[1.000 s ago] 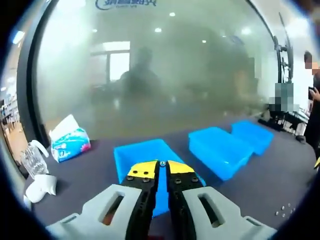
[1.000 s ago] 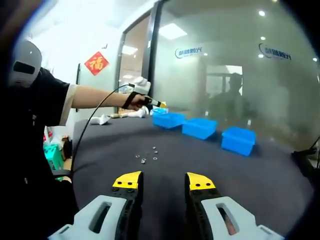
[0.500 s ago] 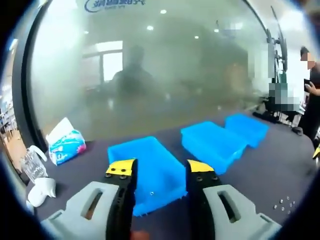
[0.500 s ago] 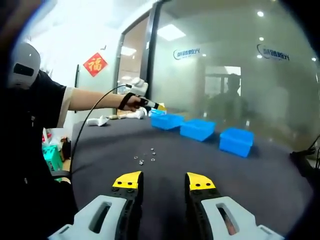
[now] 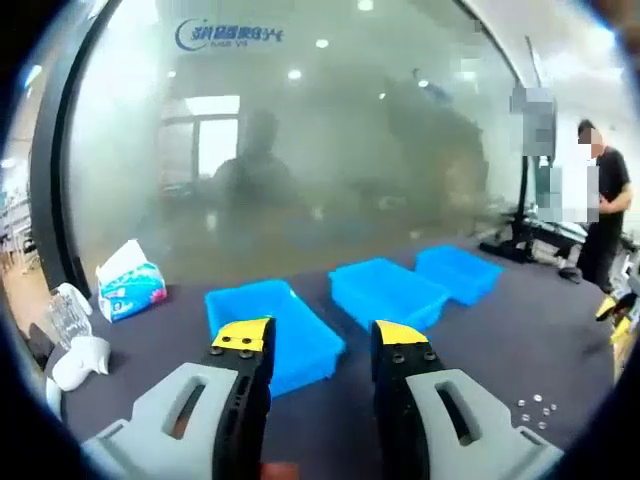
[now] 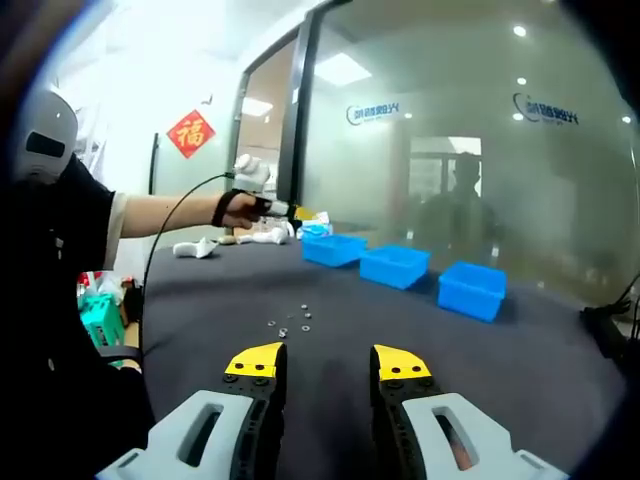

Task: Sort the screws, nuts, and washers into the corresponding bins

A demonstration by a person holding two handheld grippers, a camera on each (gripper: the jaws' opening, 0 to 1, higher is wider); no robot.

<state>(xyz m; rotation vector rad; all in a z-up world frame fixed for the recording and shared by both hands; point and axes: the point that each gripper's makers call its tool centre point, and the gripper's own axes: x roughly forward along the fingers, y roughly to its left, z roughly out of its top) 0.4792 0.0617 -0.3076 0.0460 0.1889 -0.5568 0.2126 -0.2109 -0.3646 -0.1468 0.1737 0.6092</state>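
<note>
Several small metal fasteners (image 6: 290, 324) lie loose in a cluster on the dark bench (image 6: 520, 360), ahead of the right gripper (image 6: 327, 362) and well short of the bins; in the left gripper view the same scatter sits low at the right edge. At this size I cannot tell screws from nuts or washers. They look hard, light and smooth, so I judge they will skid or roll on the bench if nudged; washers lie flat and probably need a pinch at the rim, nuts across opposite flats, screws across the shank or head.

Three blue bins stand in a row by the glass wall. The near bin (image 5: 268, 328) lies just beyond the left gripper (image 5: 320, 338), the middle bin (image 5: 385, 292) close beside it and the far bin (image 5: 460, 272) next along. What the bins hold cannot be made out.

Both grippers are parted with nothing between the jaws: the left hangs over the bench just before the near bin, the right hovers above bare bench, apart from the fasteners.

Off to the left of the bins sit a tissue pack (image 5: 130, 285), a clear cup (image 5: 66, 318) and a crumpled white piece (image 5: 80, 362), all clear of the path between fasteners and bins. A person (image 5: 605, 215) stands far right, away from the bench. Nothing blocks the reach; the closeness of the pieces to each other is the main nuisance, since taking one may disturb its neighbours.
</note>
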